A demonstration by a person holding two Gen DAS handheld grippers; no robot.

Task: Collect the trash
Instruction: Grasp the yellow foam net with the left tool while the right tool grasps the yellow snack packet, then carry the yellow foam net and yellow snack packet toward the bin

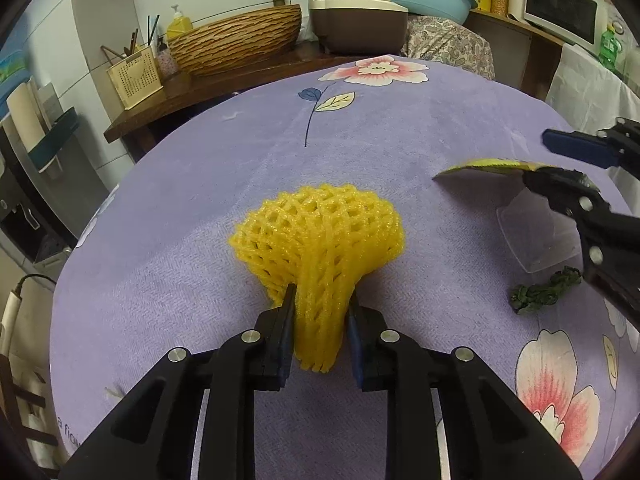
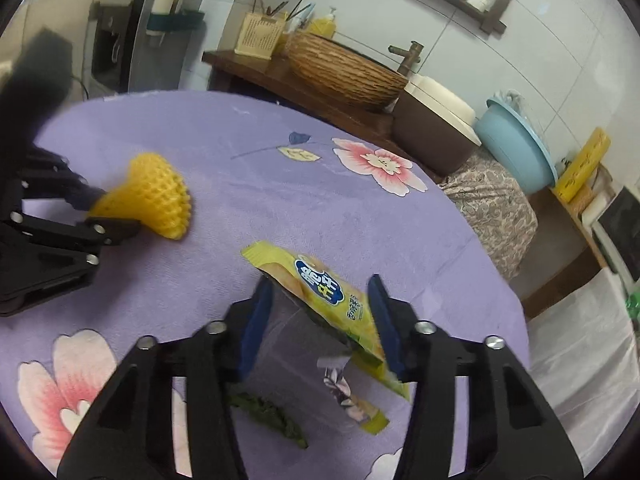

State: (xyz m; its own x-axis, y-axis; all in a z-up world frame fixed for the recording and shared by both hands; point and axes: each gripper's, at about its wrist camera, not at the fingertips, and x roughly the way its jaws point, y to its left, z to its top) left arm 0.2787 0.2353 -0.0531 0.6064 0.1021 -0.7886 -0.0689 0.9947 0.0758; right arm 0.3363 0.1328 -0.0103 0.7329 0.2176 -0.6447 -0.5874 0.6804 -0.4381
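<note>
Yellow foam netting (image 1: 320, 248) fills the left wrist view, lying on the purple flowered cloth (image 1: 240, 160); the left gripper (image 1: 320, 308) has its fingers drawn narrow on the net's gathered neck, squeezing it to a stem while the far end flares out. To do this step well, the pinch should stay on that bunched neck, since the springy mesh could slip out if held by a single strand. At the right edge of this view a clear plastic piece (image 1: 536, 236) and a dark green scrap (image 1: 540, 292) lie on the cloth, partly behind the other tool. From the right wrist view, the right gripper (image 2: 320, 312) stands partly closed around a yellow snack wrapper (image 2: 332, 296); whether both pads press on it I cannot tell. A lift should wait until the foil visibly buckles. The wrapper's lower end and the scrap beneath are cut off by the fingers, and the frame is blurred.
</note>
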